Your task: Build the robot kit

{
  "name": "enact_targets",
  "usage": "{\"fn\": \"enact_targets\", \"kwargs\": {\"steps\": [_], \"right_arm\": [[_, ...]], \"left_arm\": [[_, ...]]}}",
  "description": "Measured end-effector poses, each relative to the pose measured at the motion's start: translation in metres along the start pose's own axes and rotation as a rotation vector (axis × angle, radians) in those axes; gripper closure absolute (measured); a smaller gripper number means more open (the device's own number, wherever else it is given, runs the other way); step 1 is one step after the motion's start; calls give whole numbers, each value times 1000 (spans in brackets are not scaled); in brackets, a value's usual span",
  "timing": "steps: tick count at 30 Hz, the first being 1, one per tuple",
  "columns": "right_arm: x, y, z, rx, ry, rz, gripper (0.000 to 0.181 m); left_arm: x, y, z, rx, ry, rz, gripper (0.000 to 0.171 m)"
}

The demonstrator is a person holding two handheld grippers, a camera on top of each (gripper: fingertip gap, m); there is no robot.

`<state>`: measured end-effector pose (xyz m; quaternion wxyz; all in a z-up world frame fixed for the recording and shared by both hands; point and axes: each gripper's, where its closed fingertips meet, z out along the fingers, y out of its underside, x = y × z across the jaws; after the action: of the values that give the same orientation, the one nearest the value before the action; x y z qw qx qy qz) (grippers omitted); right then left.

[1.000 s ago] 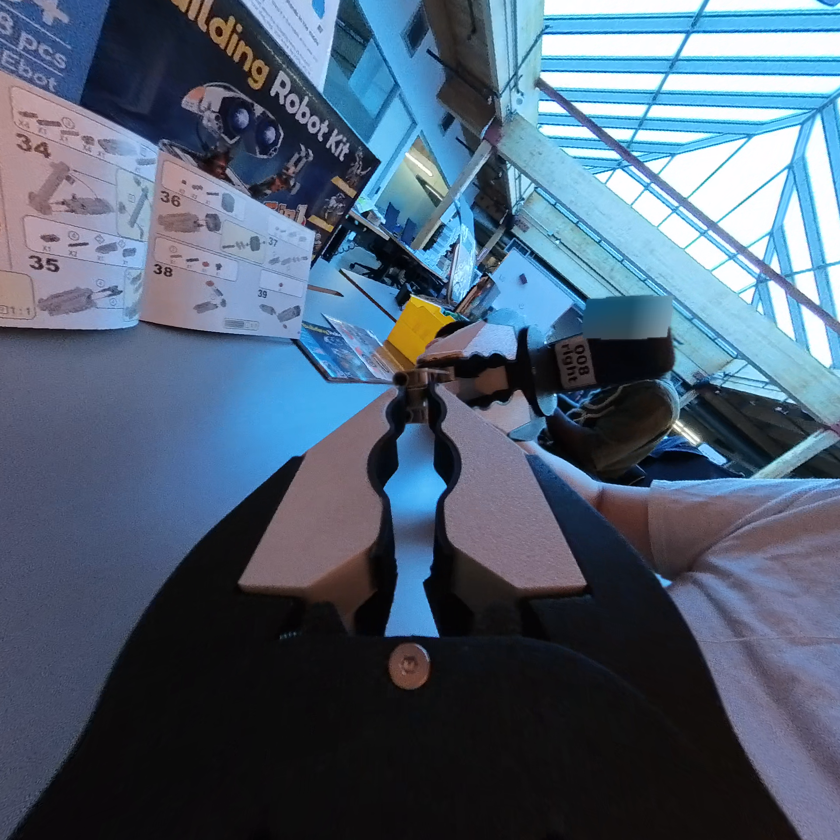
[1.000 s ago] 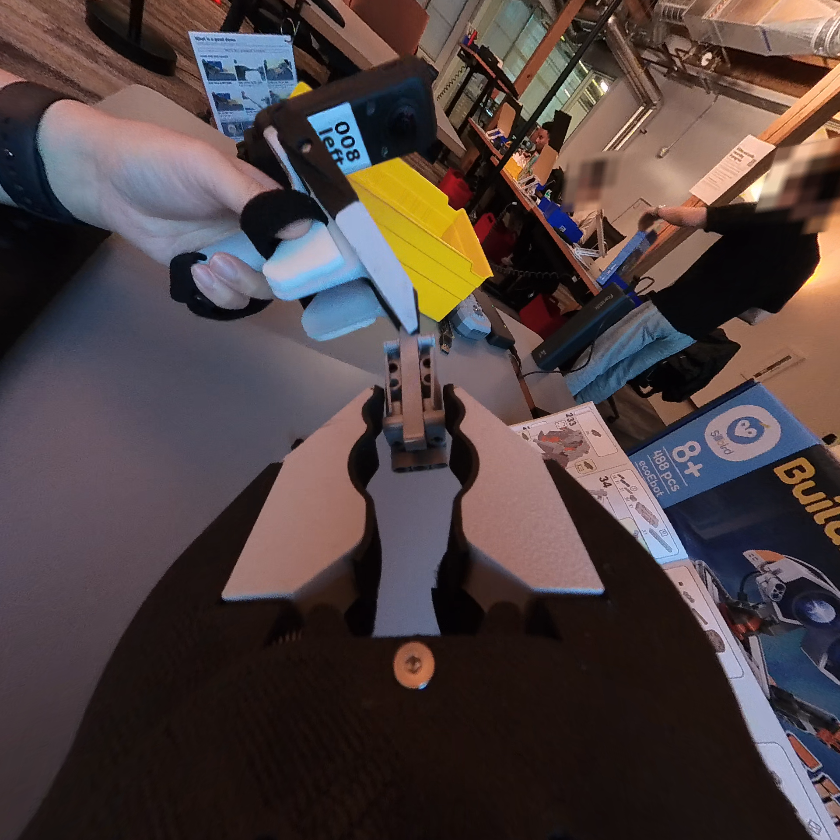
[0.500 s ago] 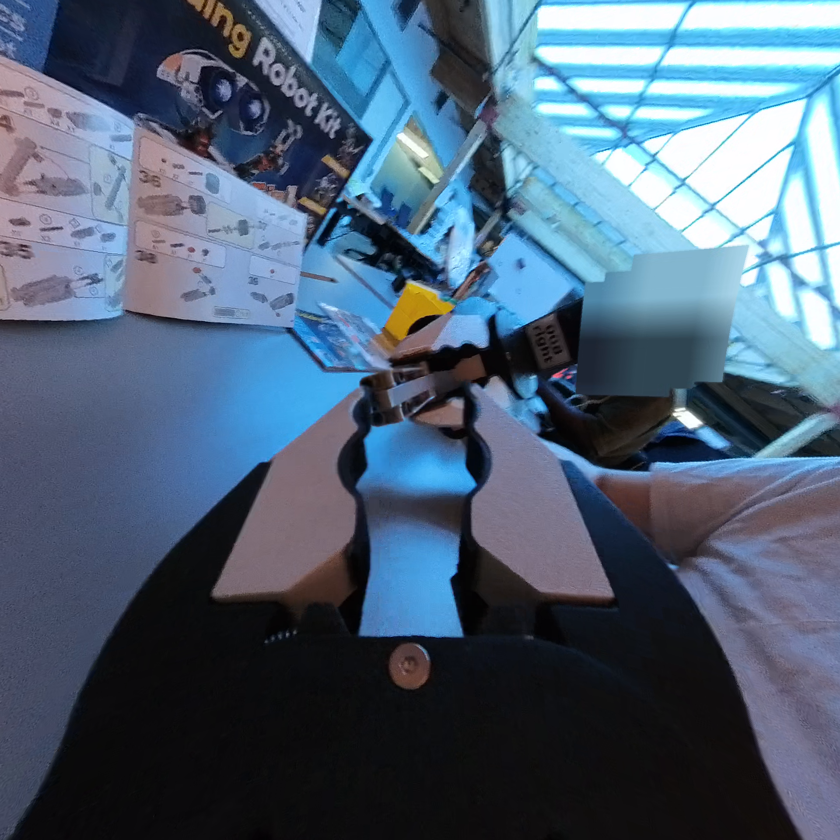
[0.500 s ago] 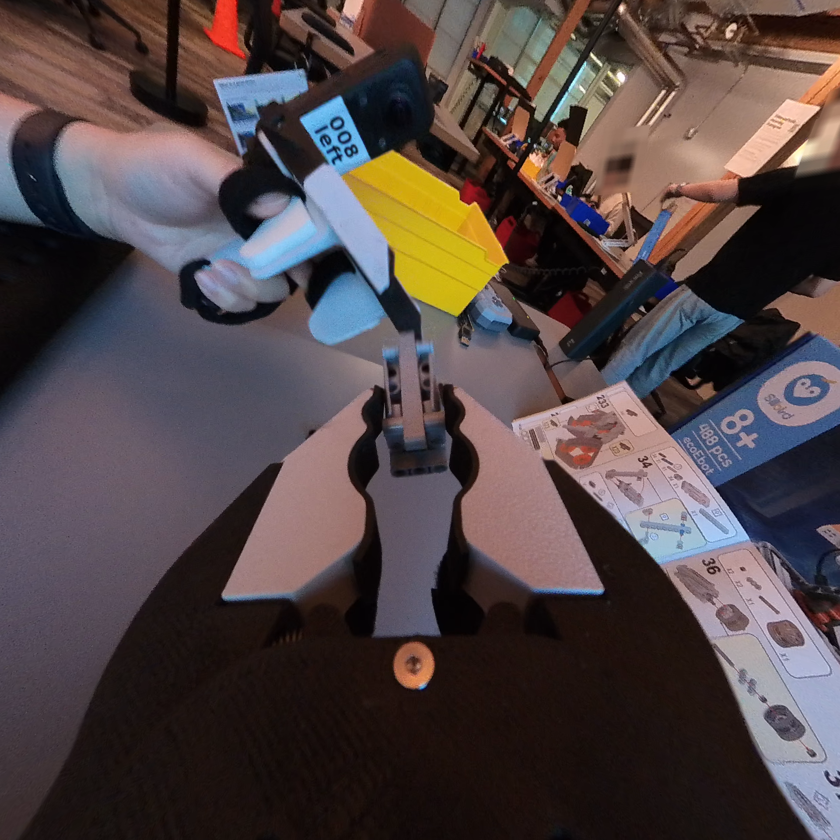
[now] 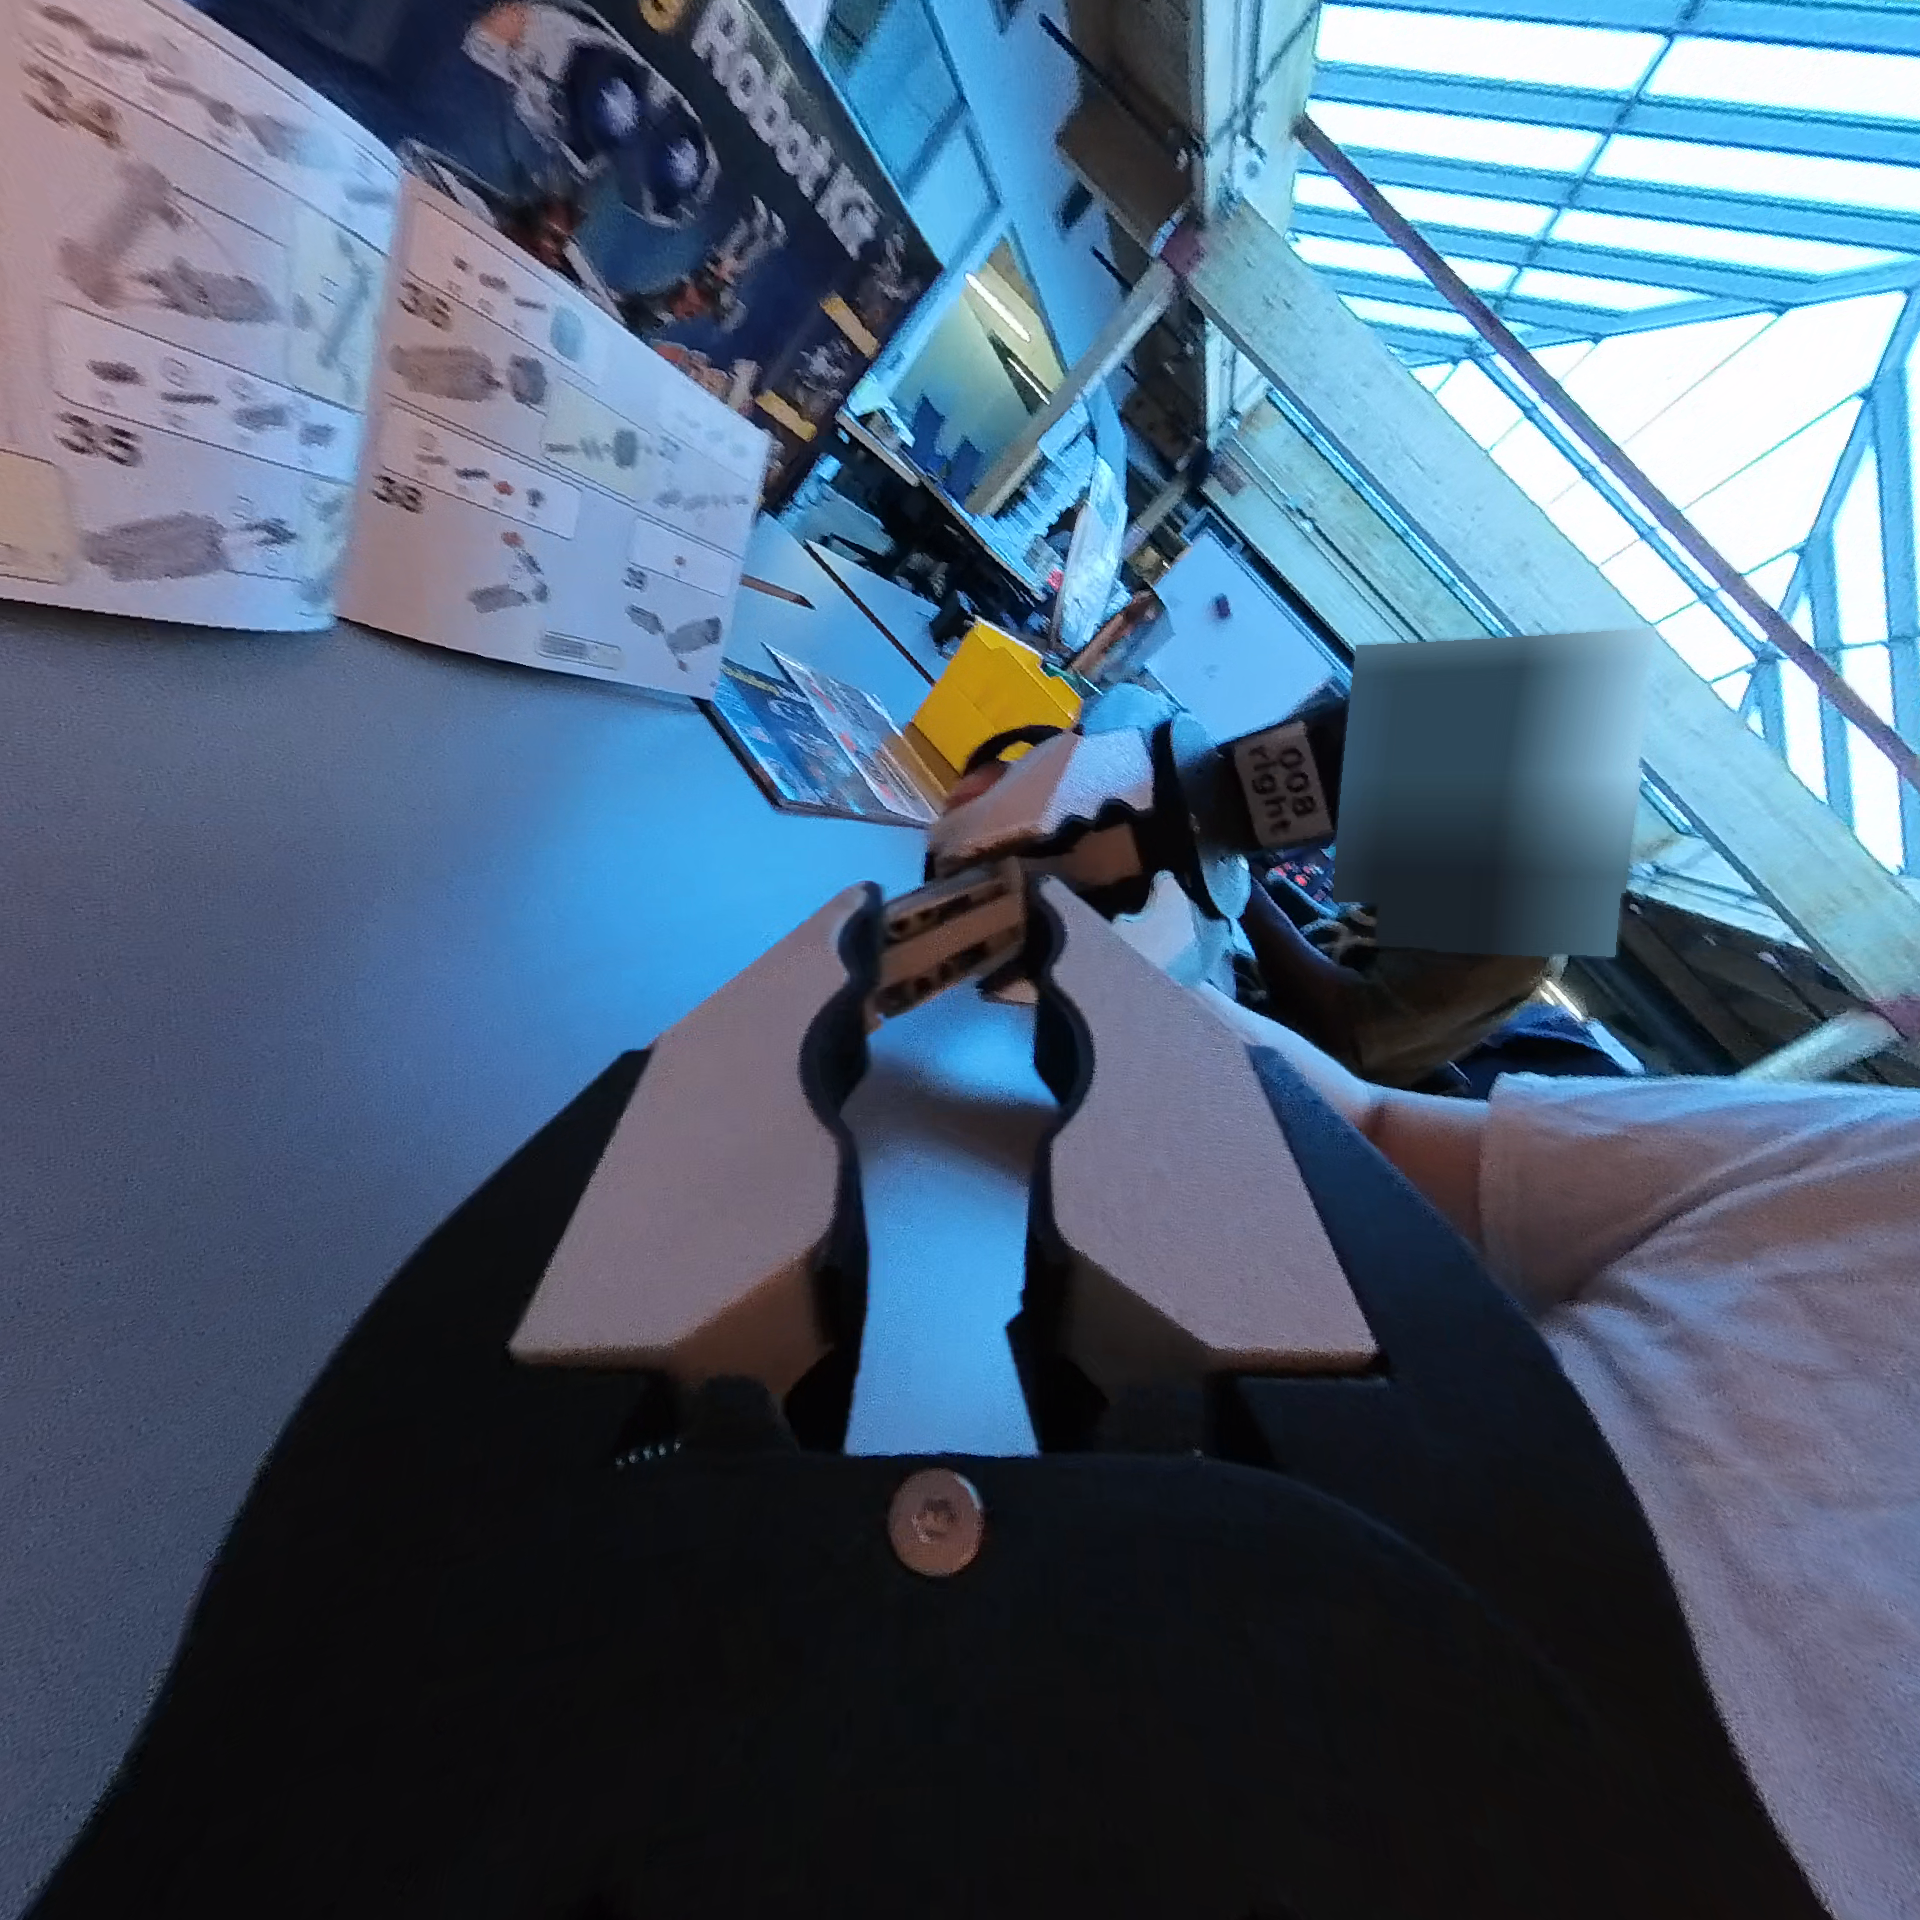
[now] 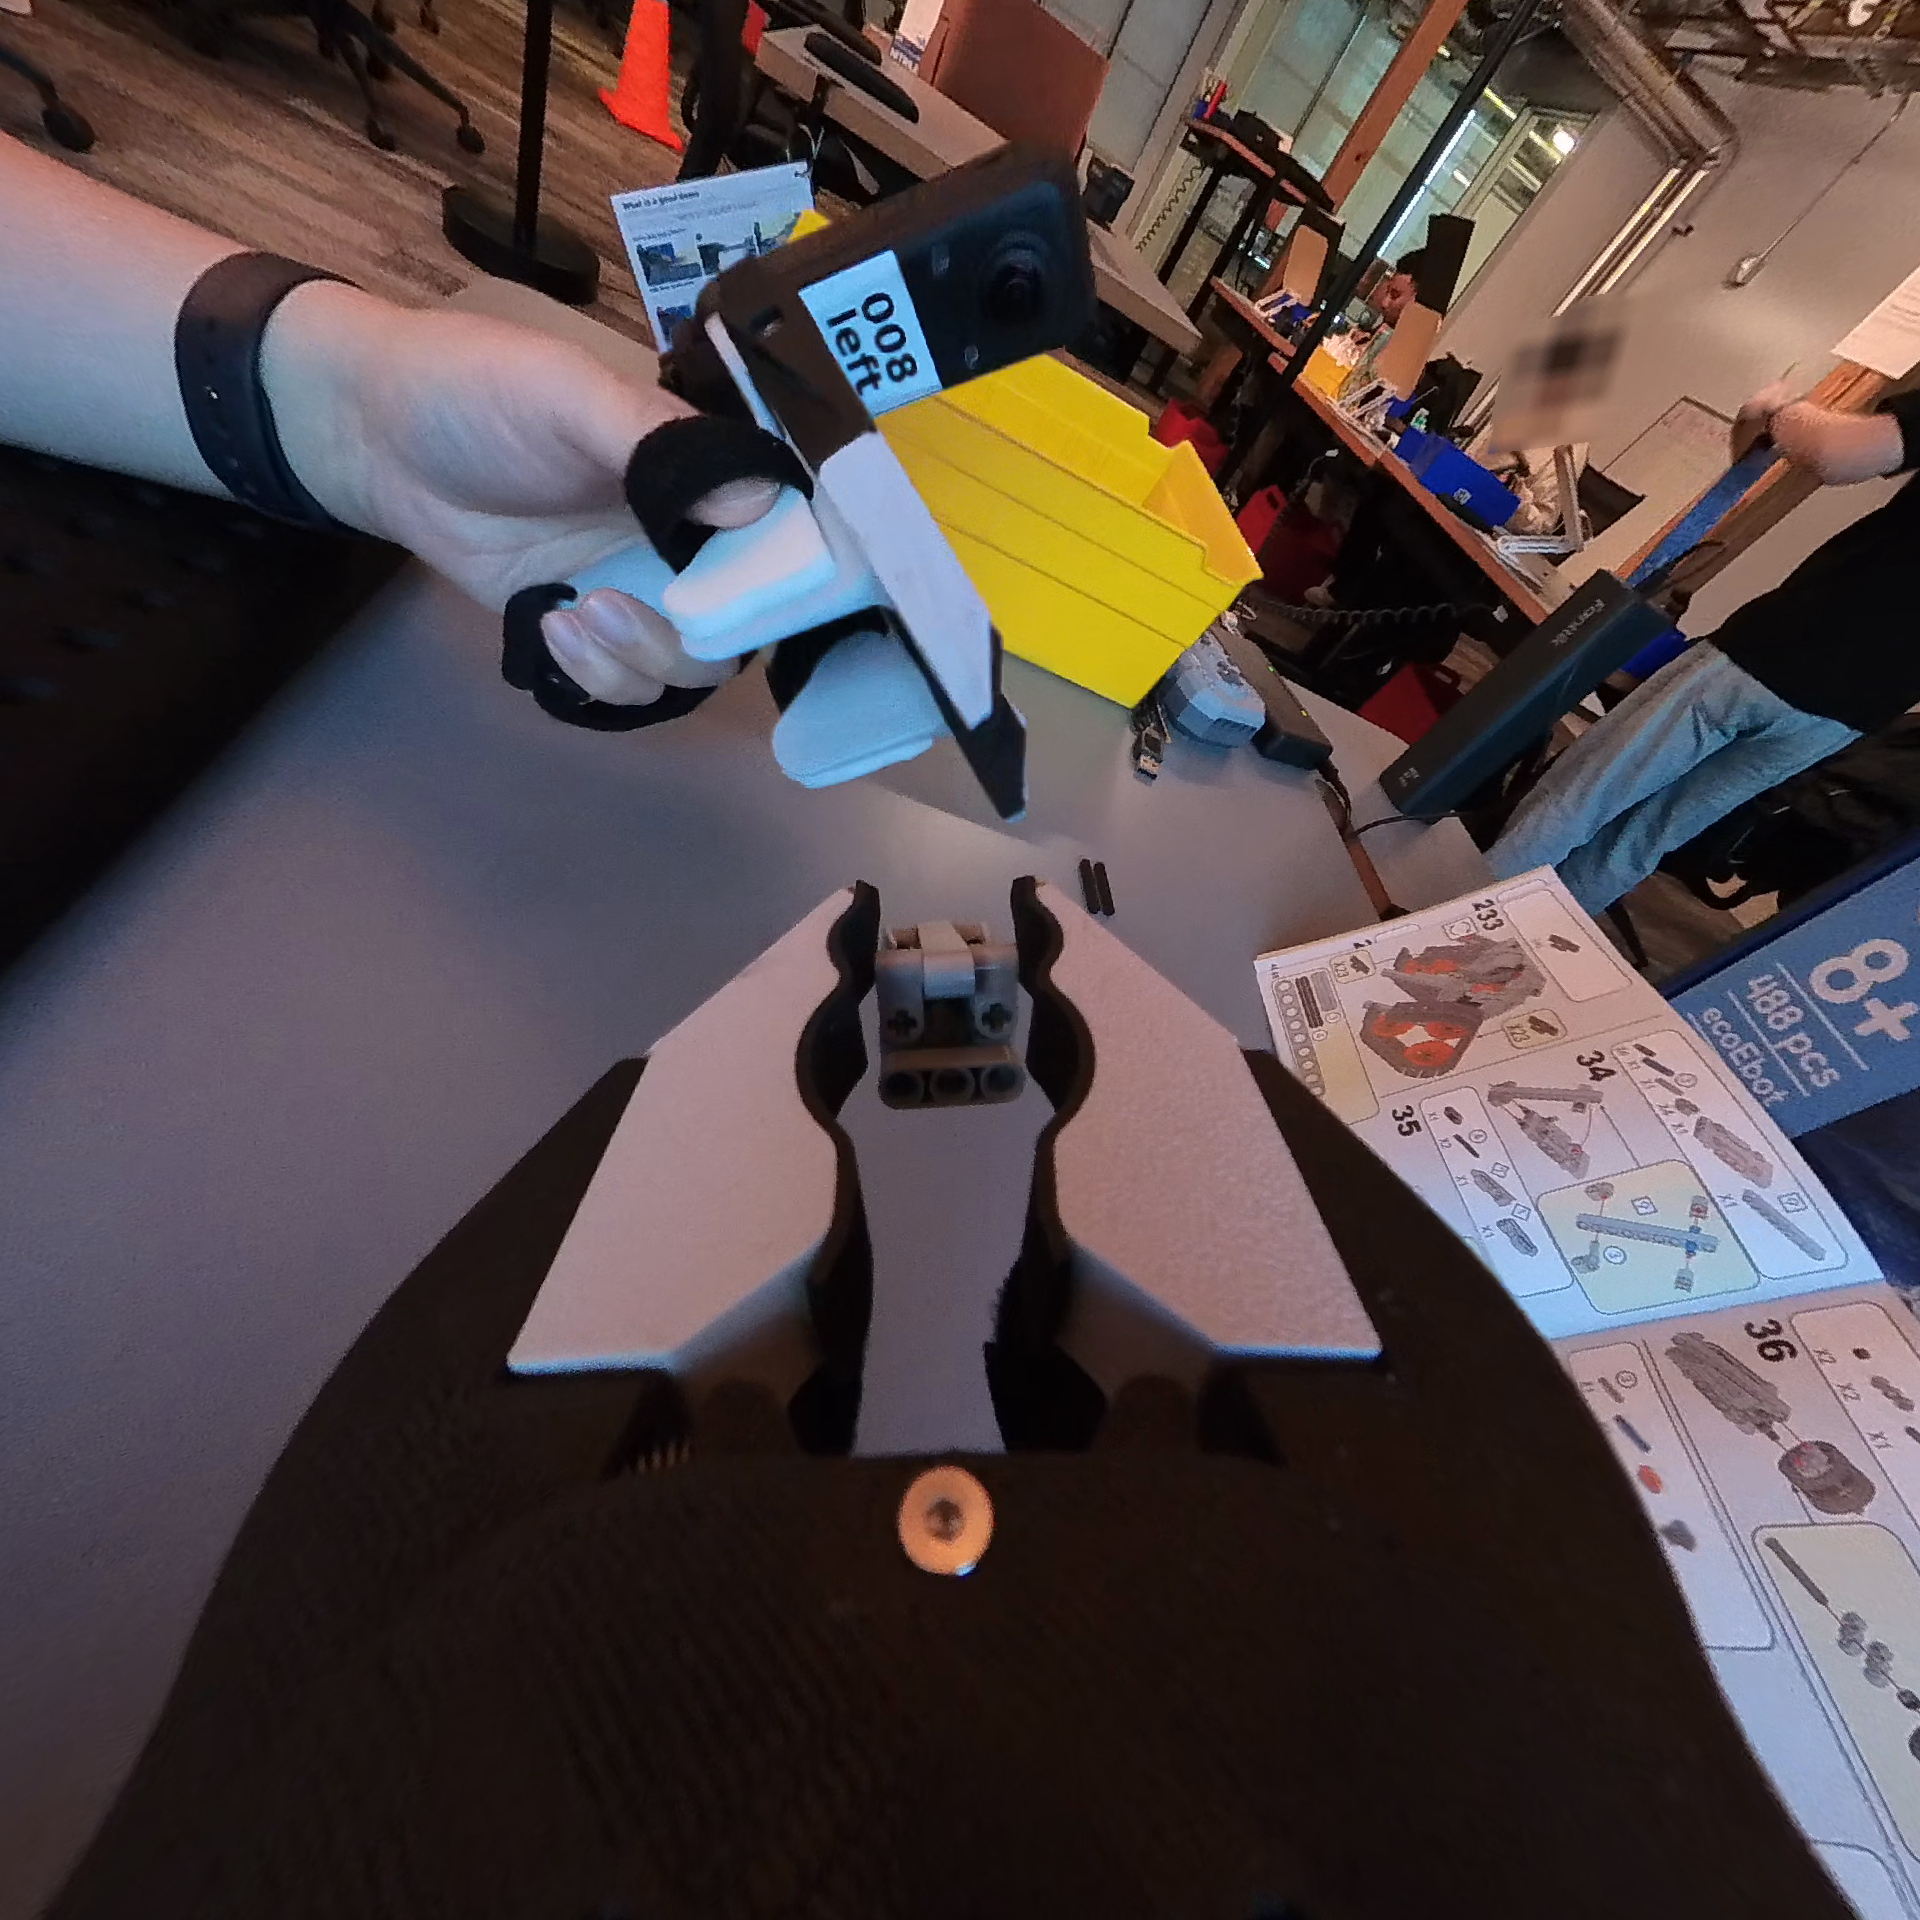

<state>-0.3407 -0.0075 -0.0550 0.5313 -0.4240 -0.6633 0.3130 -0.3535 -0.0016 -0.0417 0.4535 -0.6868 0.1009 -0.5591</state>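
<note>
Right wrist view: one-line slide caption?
Right claw grips a grey brick assembly above the table; left claw hovers beyond.

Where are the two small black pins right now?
In the right wrist view, the black pins lie side by side on the grey table, just beyond the right gripper, on its right, before the yellow bin.

bright skylight glare, blue cast | right view warmer | fisheye edges, slight blur

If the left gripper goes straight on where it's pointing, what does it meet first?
Probably the grey brick assembly in the right gripper, just beyond the open left gripper; depth unclear.
</note>
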Motion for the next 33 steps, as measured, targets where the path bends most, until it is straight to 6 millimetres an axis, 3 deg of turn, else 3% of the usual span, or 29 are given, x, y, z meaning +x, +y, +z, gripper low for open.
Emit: {"fn": "enact_targets", "kwargs": {"steps": [3, 7, 9, 11, 12, 16, 20, 23, 29, 33], "right_arm": [[1, -16, -5, 52, 11, -26, 155], [0, -48, -14, 166, 12, -24, 155], [0, -55, -16, 184, 12, -33, 155], [-1, -53, -16, 176, 12, -38, 154], [-1, -53, -16, 187, 7, -32, 155], [-1, -37, -11, 126, -51, 63, 155], [1, -25, -8, 51, -243, 516, 139], [-3, -18, -8, 1, -325, 689, 141], [-11, -1, -9, -75, -375, 721, 163], [-17, -16, -21, -5, -405, 512, 157]], "left_arm": [[-12, -7, -6, 48, -44, -53, 120], [1, -1, 0, 24, 129, -233, 114], [17, 0, 3, 18, 267, -330, 123], [30, 4, 5, -9, 362, -366, 148], [30, 7, 7, -21, 356, -362, 151], [18, 9, 6, -38, 217, -221, 158], [7, 13, 4, -113, 18, 53, 159], [7, 15, 4, -155, -69, 246, 163], [11, 30, 8, -277, -167, 604, 163], [26, 32, 9, -266, -149, 832, 163]]}}
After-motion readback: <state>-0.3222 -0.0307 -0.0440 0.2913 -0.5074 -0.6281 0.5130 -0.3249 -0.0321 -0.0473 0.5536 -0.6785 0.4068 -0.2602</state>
